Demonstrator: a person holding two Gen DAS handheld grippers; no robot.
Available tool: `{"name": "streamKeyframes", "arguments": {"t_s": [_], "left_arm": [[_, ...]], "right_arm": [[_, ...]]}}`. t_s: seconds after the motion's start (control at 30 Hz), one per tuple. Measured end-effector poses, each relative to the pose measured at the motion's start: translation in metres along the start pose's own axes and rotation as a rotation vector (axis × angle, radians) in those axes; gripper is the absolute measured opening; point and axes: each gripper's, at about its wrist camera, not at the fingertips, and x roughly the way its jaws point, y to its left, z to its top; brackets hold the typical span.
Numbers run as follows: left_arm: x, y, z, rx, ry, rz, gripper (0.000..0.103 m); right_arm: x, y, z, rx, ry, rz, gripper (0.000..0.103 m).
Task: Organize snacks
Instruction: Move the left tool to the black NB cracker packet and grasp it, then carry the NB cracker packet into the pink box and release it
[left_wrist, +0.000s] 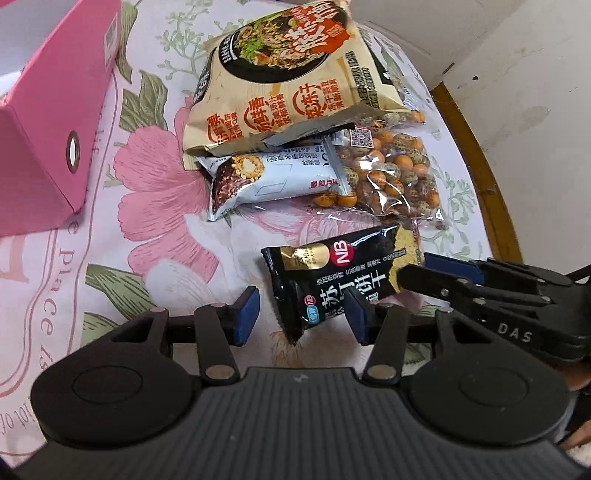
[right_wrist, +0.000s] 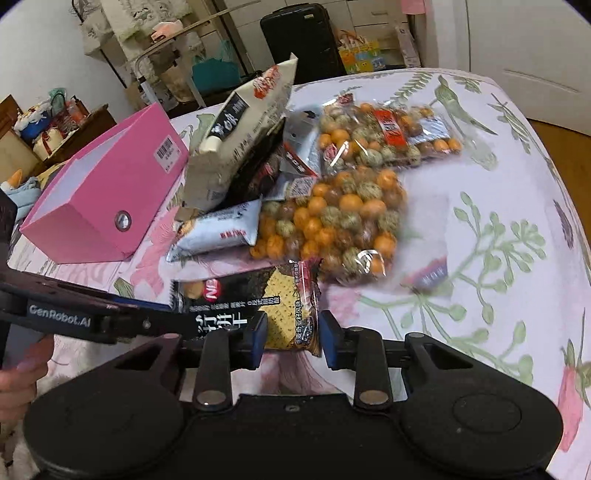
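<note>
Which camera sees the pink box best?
The right wrist view: the pink box shows whole there, with its open top, barcode label and round metal hole. In the left wrist view the pink box is cut off at the left edge, showing only one side and the hole.

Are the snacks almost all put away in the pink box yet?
Not yet. No snack can be seen in the pink box. Both hand-held grippers, left and right, straddle the black cracker packet. The noodle bag, white bar and nut bags still wait on the tablecloth.
</note>
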Motion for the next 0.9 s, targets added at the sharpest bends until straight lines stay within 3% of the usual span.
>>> {"name": "streamKeyframes", "arguments": {"t_s": [0.17, 0.3, 0.43, 0.63, 0.7, 0.9], "left_arm": [[0.004, 0.0, -0.002, -0.011, -0.034, 0.007, 0.053], [0.006, -0.002, 0.001, -0.02, -0.04, -0.026, 0.049], [-0.005, 0.003, 0.005, -0.064, -0.044, -0.061, 0.049], [-0.035, 0.01, 0.007, -0.076, -0.022, -0.094, 0.054], [-0.046, 0.012, 0.007, -0.075, -0.023, -0.087, 0.054], [-0.079, 0.019, 0.002, -0.042, -0.028, -0.028, 0.056]], "right_arm": [[0.002, -0.001, -0.004, 0.0, 0.001, 0.013, 0.038], [0.007, -0.003, -0.002, 0.029, 0.011, 0.053, 0.041], [0.005, 0.004, 0.0, 0.023, 0.023, 0.039, 0.042], [0.001, 0.023, 0.003, 0.047, 0.078, 0.068, 0.057], [-0.002, 0.036, 0.003, 0.038, 0.077, 0.07, 0.065], [-0.01, 0.077, 0.007, -0.018, 0.077, 0.069, 0.068]]}}
